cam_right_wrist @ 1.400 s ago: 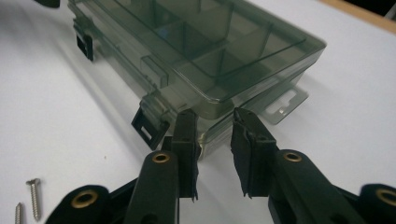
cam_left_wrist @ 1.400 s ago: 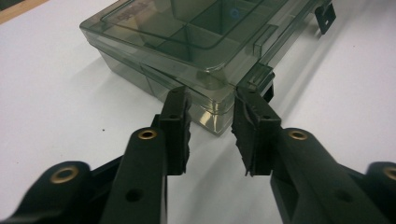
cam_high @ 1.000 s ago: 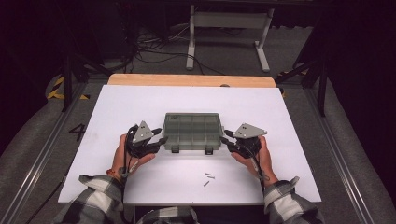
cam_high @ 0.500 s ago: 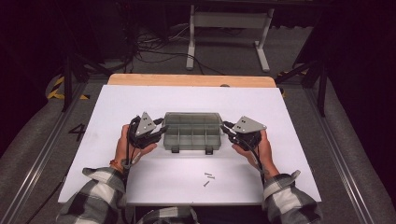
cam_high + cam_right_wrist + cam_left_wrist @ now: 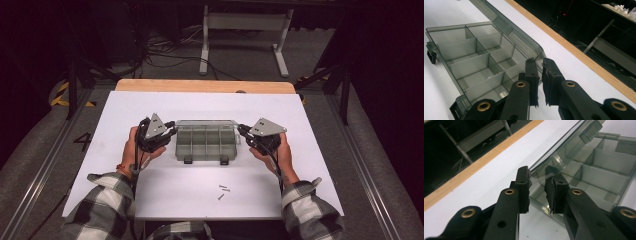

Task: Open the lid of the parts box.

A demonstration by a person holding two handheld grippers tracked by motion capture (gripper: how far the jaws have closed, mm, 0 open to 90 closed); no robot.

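Note:
A smoky clear compartment box [image 5: 205, 145] lies mid-table with its hinged lid [image 5: 205, 122] tilted up at the back, so the empty compartments show. My left gripper [image 5: 172, 129] is at the lid's left corner and my right gripper [image 5: 242, 131] at its right corner. In the left gripper view the jaws [image 5: 537, 173] have just been closing, and the lid's corner [image 5: 554, 167] sits pinched between the pads. The right gripper's jaws [image 5: 539, 62] have also just been closing, on the lid's other corner [image 5: 537, 53]. Beyond them the open box [image 5: 469, 57] shows its dividers.
Three small screws [image 5: 223, 190] lie on the white table [image 5: 150, 190] near the front edge, in front of the box. Two dark latches [image 5: 187, 160] hang on the box's front wall. A wooden strip [image 5: 205, 86] borders the table's far edge.
Both hands have risen and moved toward the far edge. The lid, which lay flat on the box, now stands tilted up, and the compartments are uncovered. Both pairs of jaws have narrowed.

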